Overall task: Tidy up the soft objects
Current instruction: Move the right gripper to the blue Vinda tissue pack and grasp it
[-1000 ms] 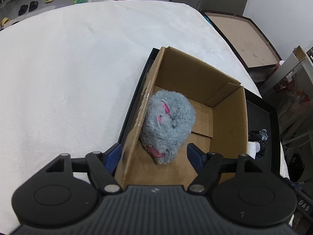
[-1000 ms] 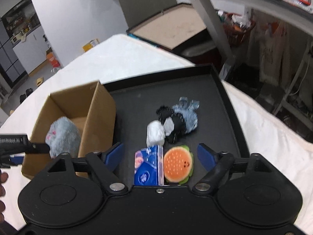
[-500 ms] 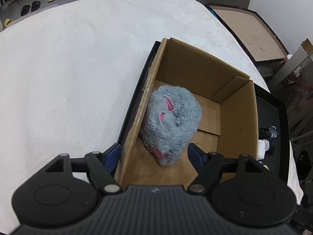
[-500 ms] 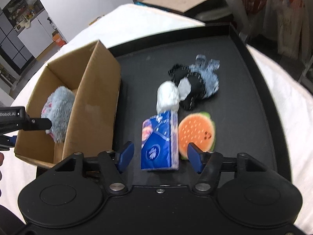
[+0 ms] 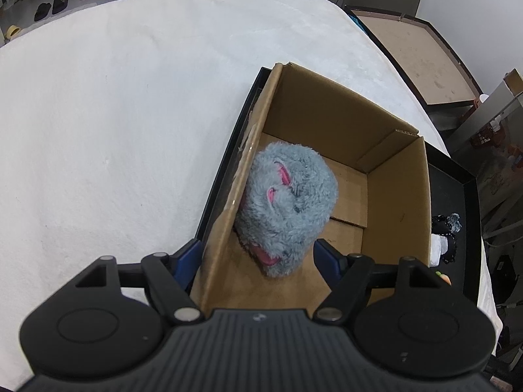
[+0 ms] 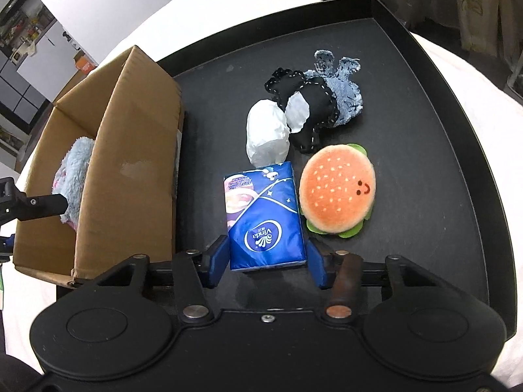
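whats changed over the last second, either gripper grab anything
The right gripper came down and forward, narrowing around the blue tissue pack, fingers flanking it; grip not confirmed. The left gripper stayed open over the cardboard box. The grey plush toy and burger plush have not moved.

grey plush (image 6: 72, 176) mostly hidden behind cardboard box (image 6: 130, 176) wall, tray (image 6: 457, 150) near corners cut off

1 cardboard box (image 6: 130, 150); 1 grey plush toy (image 5: 287, 202); 1 black tray (image 6: 441, 130); 1 blue tissue pack (image 6: 264, 219); 1 burger plush (image 6: 338, 189); 1 white wad (image 6: 268, 132); 1 denim-and-black cloth toy (image 6: 323, 98); 2 tools.
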{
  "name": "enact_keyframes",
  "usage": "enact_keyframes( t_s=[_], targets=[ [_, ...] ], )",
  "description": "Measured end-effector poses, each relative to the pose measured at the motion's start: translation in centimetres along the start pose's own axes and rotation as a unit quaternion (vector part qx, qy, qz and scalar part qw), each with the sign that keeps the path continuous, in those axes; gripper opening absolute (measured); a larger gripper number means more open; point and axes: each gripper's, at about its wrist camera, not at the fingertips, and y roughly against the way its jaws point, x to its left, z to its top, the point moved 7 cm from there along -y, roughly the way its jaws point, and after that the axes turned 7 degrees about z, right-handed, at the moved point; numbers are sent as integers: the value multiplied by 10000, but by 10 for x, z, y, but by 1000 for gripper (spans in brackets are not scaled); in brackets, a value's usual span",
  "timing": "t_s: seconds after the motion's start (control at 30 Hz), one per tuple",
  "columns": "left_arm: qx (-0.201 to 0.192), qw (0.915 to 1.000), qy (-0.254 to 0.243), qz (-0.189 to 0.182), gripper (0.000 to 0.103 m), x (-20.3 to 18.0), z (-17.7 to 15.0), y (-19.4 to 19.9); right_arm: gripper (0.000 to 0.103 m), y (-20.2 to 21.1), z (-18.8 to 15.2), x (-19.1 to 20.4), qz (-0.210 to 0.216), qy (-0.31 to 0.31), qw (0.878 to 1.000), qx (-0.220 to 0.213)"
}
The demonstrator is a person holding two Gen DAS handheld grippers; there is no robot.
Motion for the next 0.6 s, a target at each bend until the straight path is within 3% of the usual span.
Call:
enact_keyframes(
  t_s=[0.2, 0.4, 0.6],
  targets=[
    [-6, 10000, 24, -57, 74, 1, 0, 3, 47, 5, 2, 5, -118, 95, 9999, -24],
    [-9, 9999, 35, -96, 74, 5, -3, 5, 57, -5, 0, 16, -448, 389, 9982, 50],
    [-1, 9998, 67, -175, 74, 4, 0, 6, 49, -9, -2, 20, -616, 613, 9962, 45]
  ],
)
